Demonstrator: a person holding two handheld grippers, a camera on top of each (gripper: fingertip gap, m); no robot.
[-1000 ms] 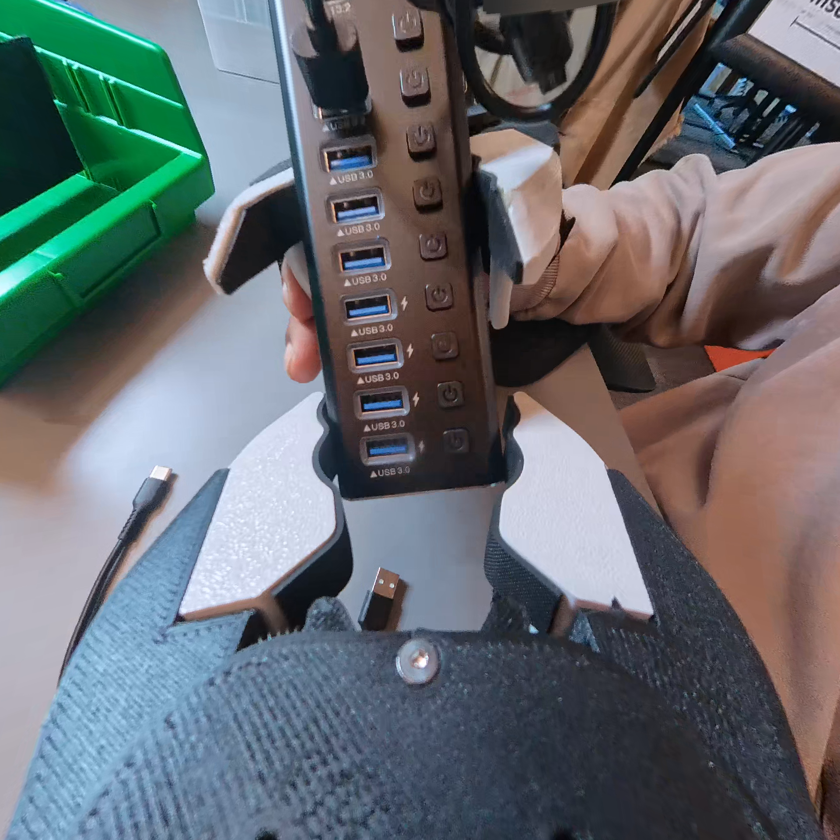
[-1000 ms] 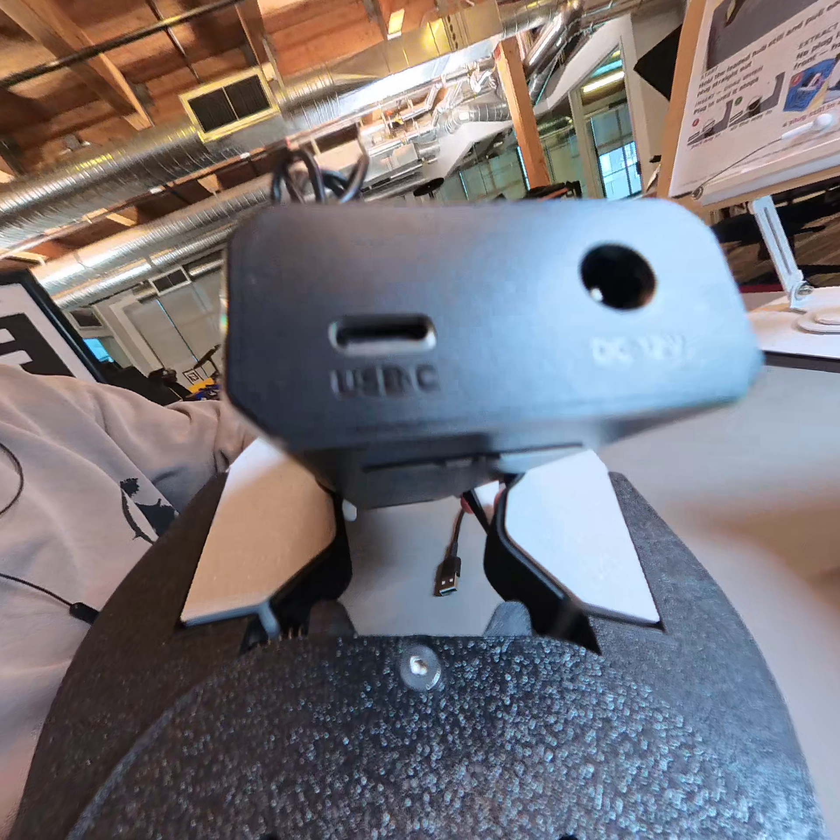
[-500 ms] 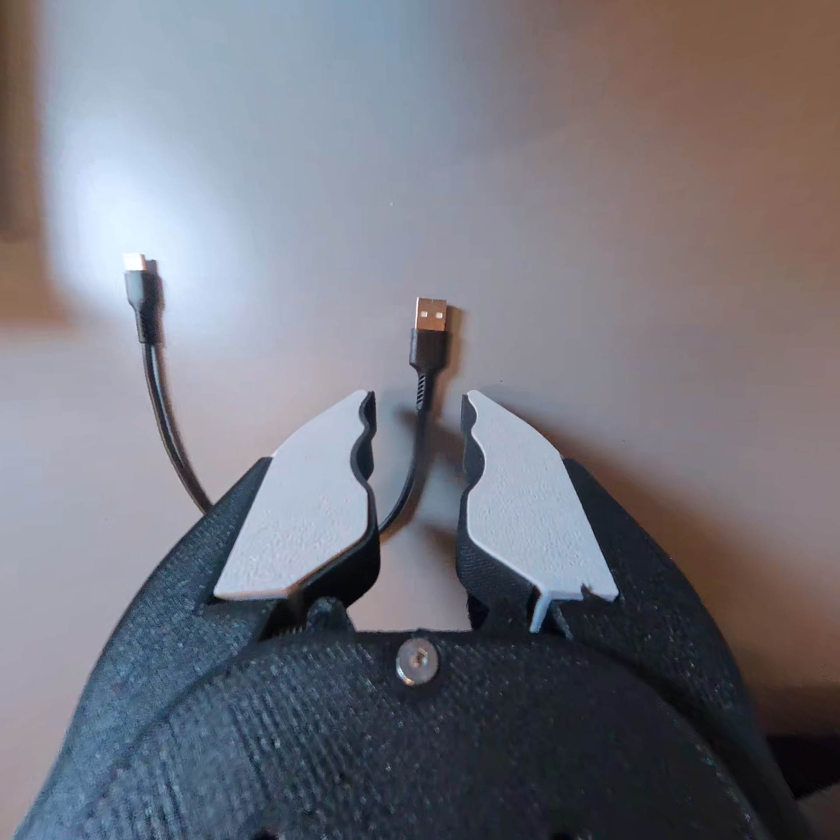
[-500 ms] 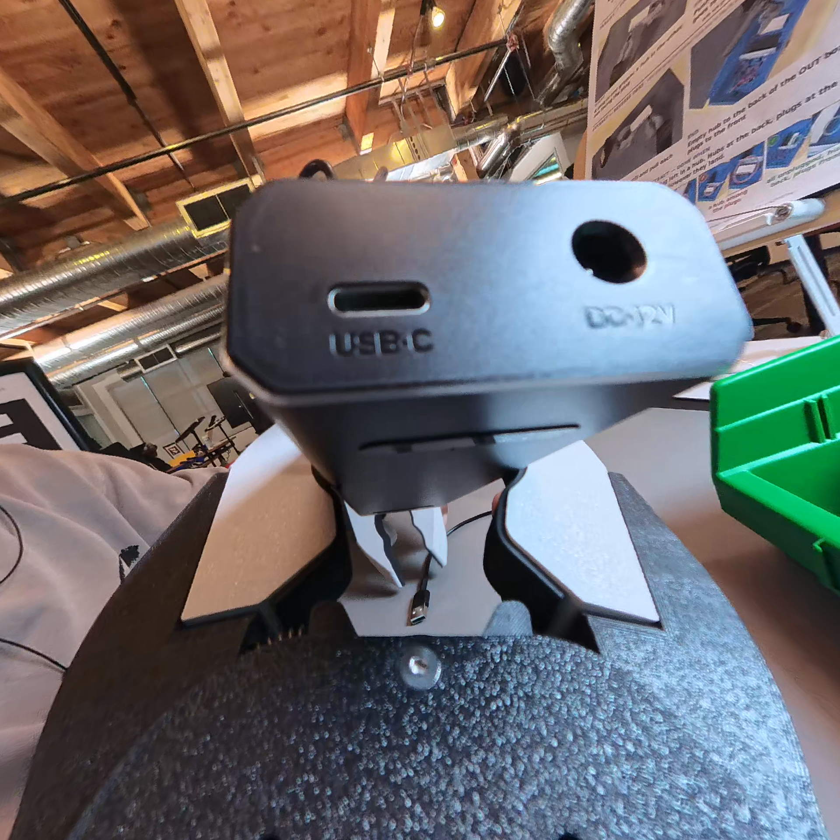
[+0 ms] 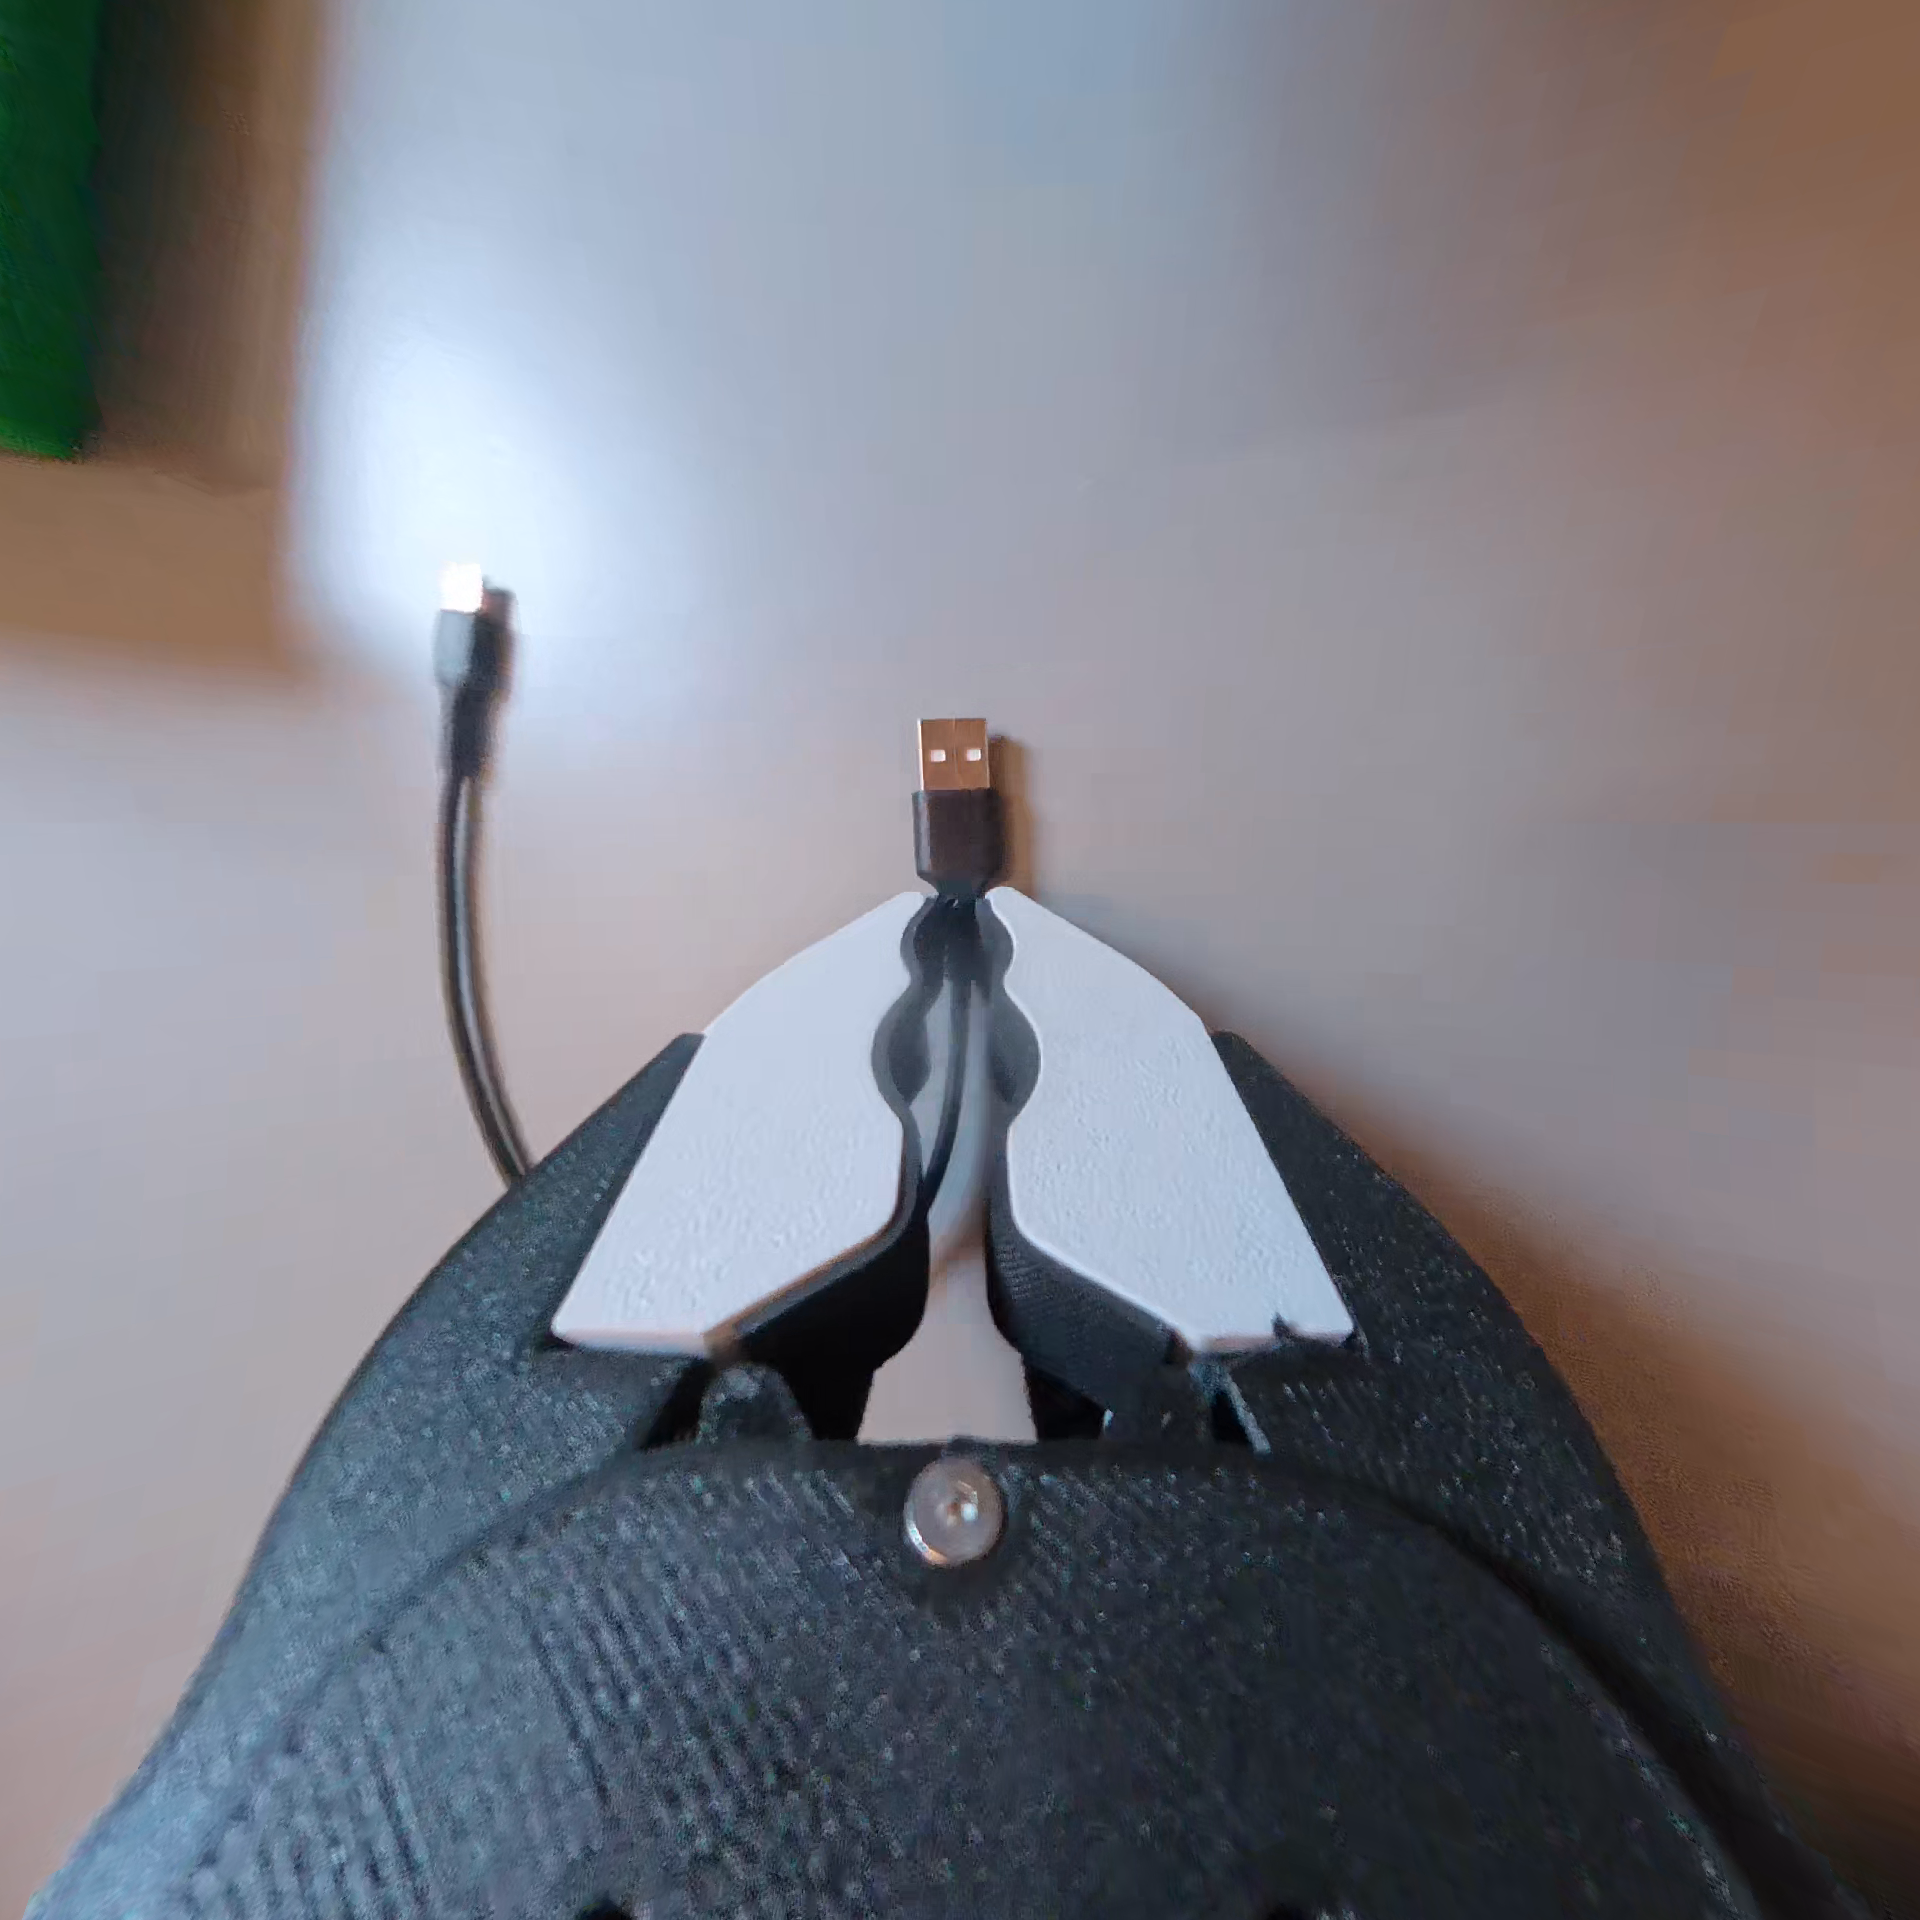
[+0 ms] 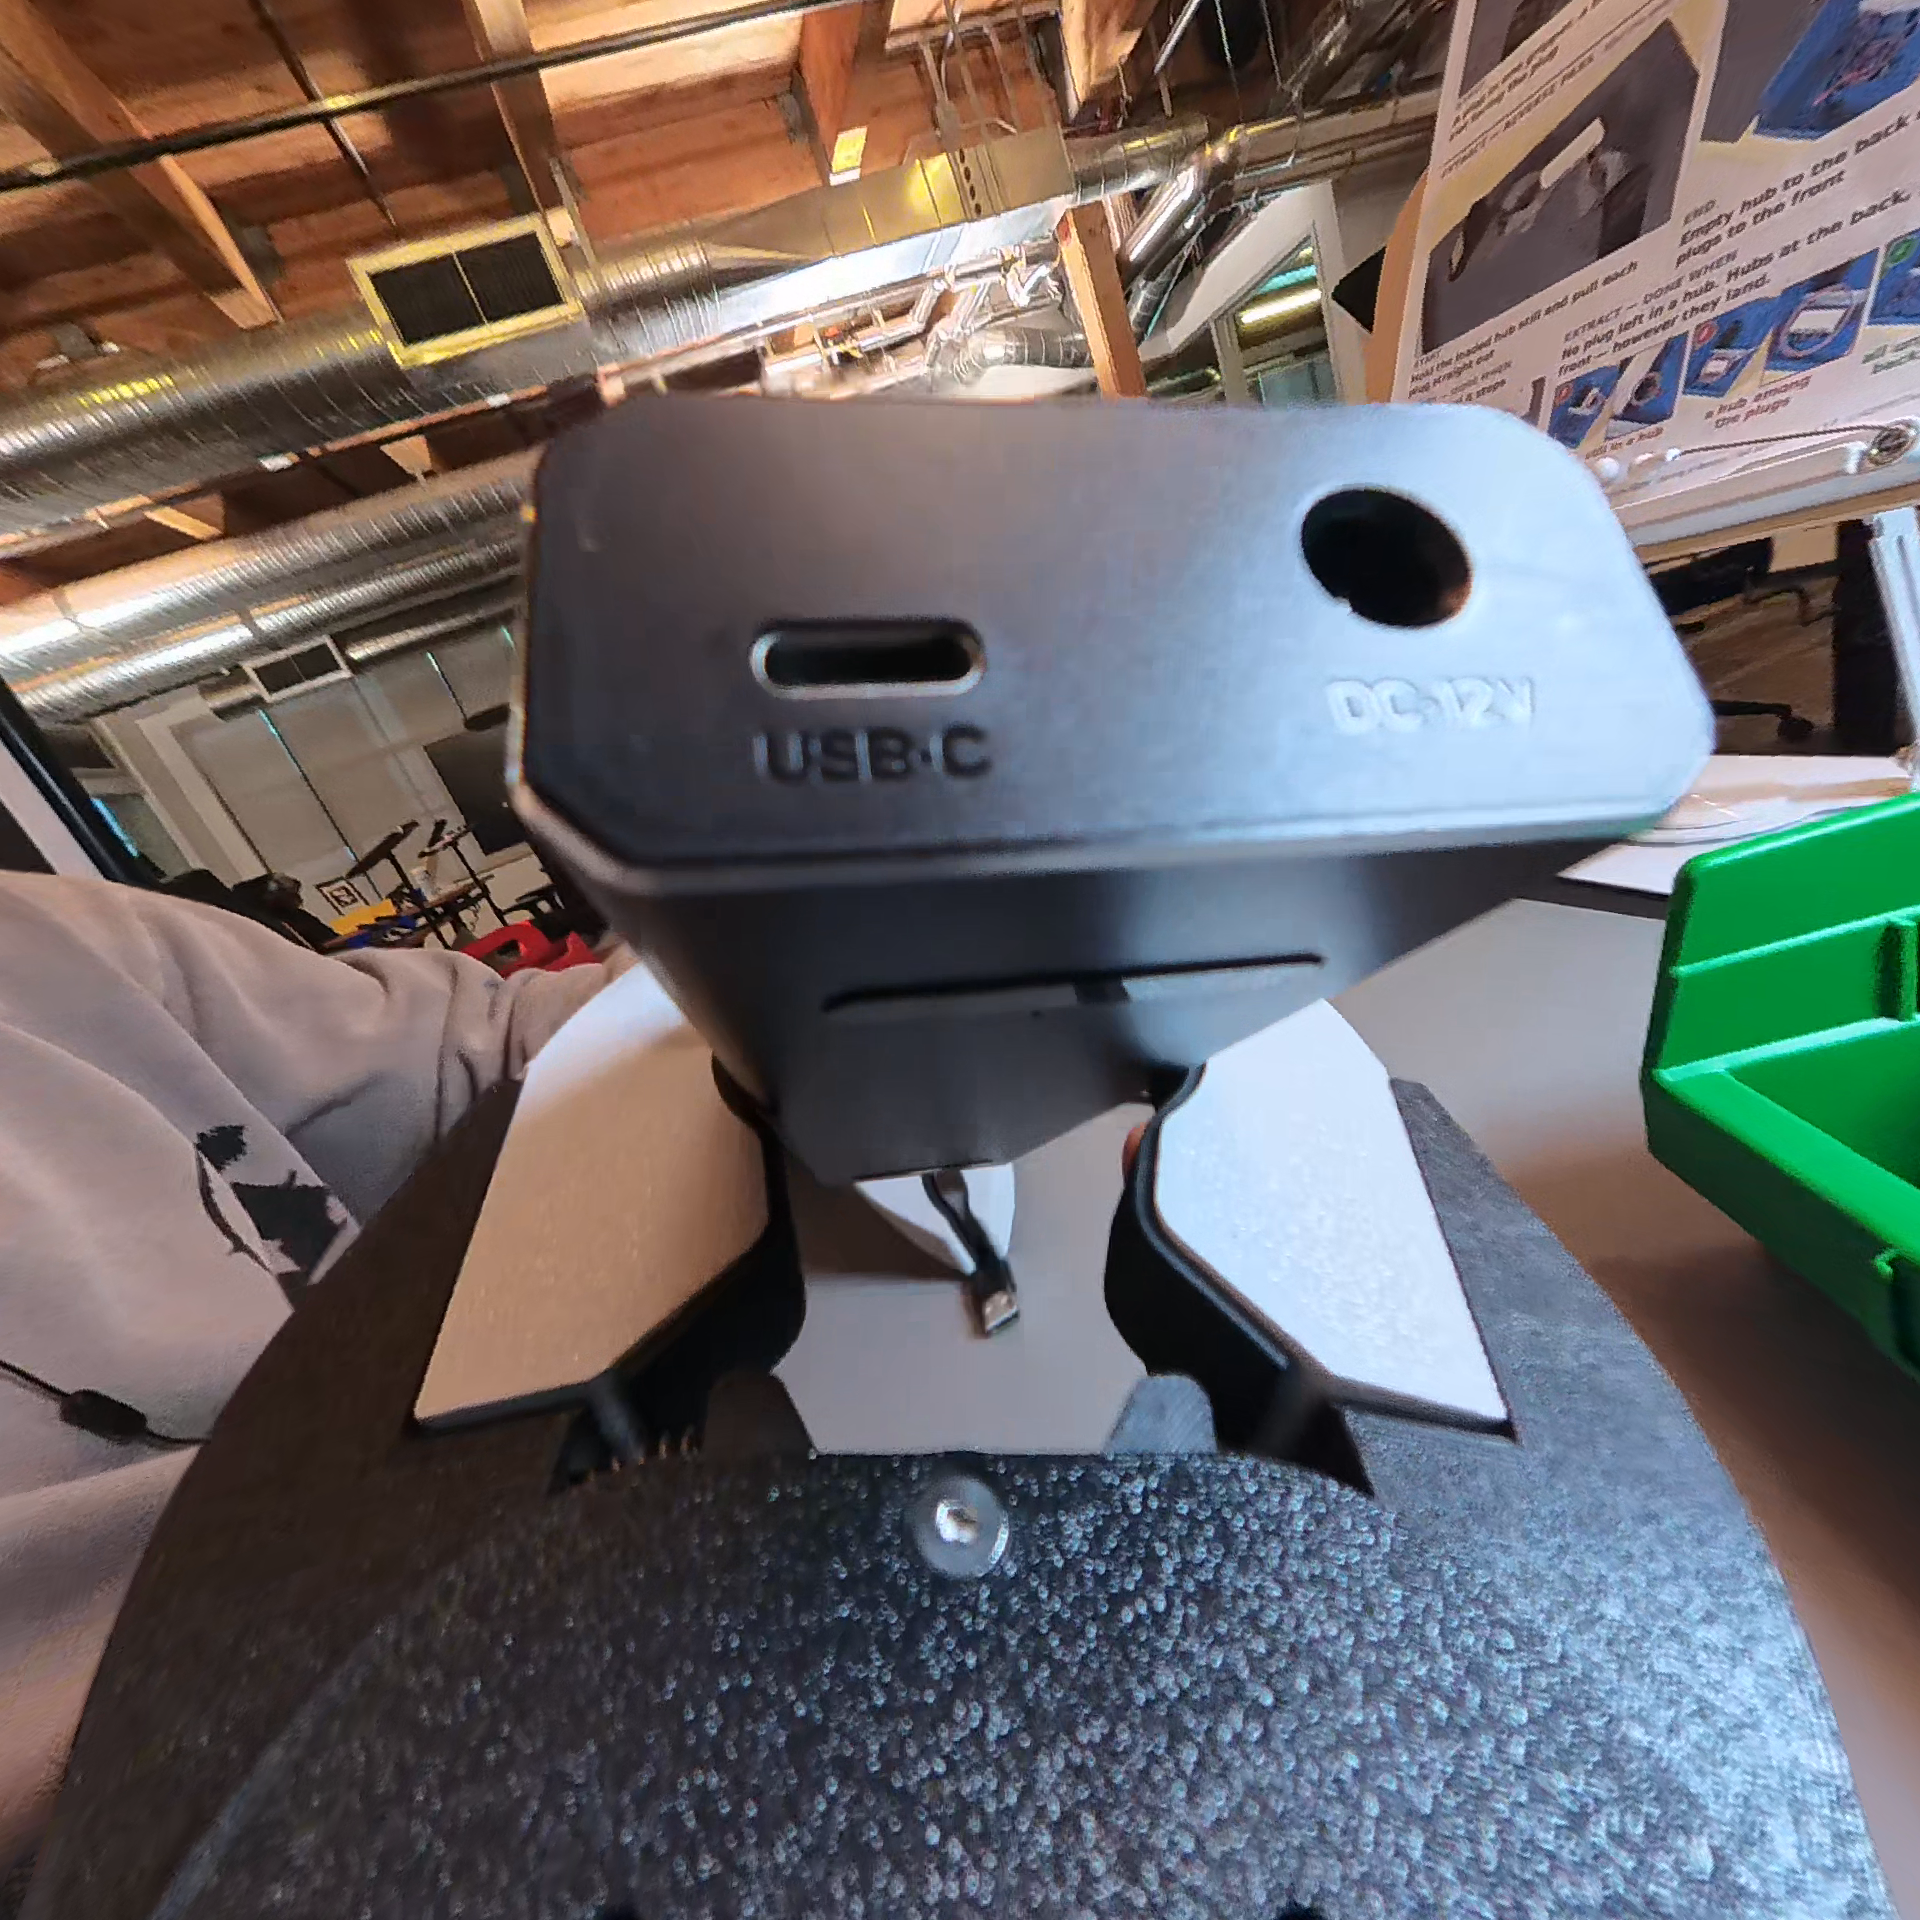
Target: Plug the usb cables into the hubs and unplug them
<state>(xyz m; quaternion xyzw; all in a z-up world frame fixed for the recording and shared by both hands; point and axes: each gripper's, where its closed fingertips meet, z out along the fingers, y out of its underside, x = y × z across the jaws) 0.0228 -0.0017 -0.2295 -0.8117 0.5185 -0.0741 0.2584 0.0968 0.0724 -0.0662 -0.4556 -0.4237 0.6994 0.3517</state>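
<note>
A pale bench (image 5: 1351, 520) carried everything, with a green bin (image 6: 1787, 1049) at its far right side in the right wrist view. The right gripper (image 6: 961, 1132) was clamped on a long black USB hub (image 6: 1091, 665), lifted clear of the bench and tipped so its end face met the camera; this probably kept the hub steady for plugging. The left gripper (image 5: 958, 902) was closed on a black USB cable (image 5: 940, 1070) just behind its plug (image 5: 956, 800), which pointed straight ahead beyond the fingertips, apparently so it could be aimed at a port. The cable's other, smaller connector (image 5: 464, 623) lay loose on the bench towards the left edge. The plug sat in no port yet.
</note>
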